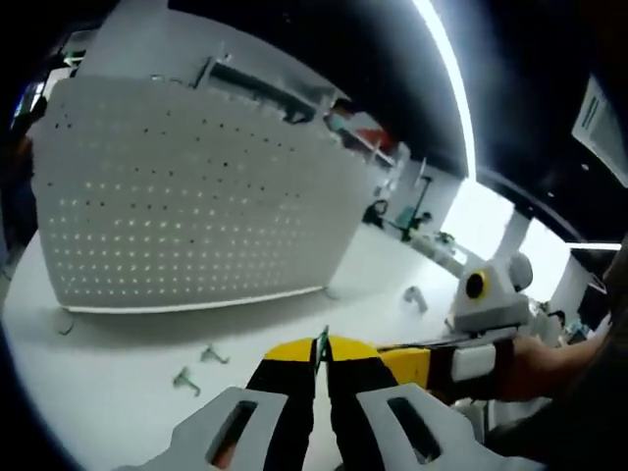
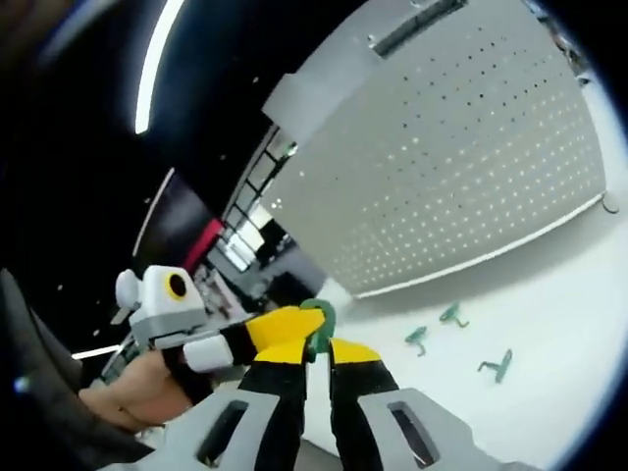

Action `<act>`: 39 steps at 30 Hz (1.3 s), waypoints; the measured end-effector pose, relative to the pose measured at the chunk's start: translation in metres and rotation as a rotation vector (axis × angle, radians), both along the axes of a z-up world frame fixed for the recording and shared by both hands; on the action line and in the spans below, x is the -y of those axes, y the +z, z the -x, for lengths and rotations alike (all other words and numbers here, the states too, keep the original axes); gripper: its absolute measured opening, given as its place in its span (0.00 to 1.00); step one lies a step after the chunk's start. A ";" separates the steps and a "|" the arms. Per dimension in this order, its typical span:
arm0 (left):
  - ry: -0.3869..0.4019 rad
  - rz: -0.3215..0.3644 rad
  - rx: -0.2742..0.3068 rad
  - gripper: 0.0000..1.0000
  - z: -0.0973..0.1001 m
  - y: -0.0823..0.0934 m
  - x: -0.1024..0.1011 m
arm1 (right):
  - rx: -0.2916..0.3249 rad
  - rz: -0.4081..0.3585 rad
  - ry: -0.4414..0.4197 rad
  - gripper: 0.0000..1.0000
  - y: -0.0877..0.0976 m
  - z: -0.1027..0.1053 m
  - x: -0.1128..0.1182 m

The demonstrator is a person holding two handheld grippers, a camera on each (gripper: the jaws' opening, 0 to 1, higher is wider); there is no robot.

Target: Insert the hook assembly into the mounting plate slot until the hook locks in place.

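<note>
Each tool has black jaws capped in yellow rising from pale grey slotted mounts, the left tool [image 1: 321, 365] and the right tool [image 2: 312, 345] alike, with white-grey housing and a yellow-ringed round part behind.

So the mounting plate [image 1: 196, 196] is a big white pegboard-style panel, rows of small holes all over it, standing upright on the white bench [image 1: 118, 392] with a dark slot bar along its top edge. One small green hook [image 2: 319, 329] is pinched between the yellow-and-black fingers [image 2: 285, 358], held up in the air well short of the plate; it shows as a thin green sliver in the left gripper view. Three more green hooks [image 2: 453, 315] lie loose on the bench near the foot of the plate, all flat on their sides.
</note>
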State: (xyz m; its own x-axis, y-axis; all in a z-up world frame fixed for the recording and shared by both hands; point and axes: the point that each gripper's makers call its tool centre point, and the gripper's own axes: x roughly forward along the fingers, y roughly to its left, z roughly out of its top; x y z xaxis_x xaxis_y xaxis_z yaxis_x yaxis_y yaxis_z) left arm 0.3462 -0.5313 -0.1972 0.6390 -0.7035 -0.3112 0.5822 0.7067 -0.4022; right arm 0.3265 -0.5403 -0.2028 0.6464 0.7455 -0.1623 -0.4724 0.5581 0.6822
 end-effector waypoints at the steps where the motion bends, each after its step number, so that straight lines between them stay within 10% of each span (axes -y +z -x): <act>1: 0.009 0.011 -0.001 0.03 -0.001 0.001 0.000 | 0.003 -0.008 -0.007 0.03 0.002 -0.001 0.000; 20: -0.012 0.043 0.024 0.04 -0.001 0.005 -0.001 | -0.003 0.014 -0.029 0.00 0.006 -0.002 0.000; 39: -0.059 -0.086 0.047 0.18 0.004 -0.010 -0.003 | 0.225 0.338 -0.049 0.00 0.018 -0.008 0.014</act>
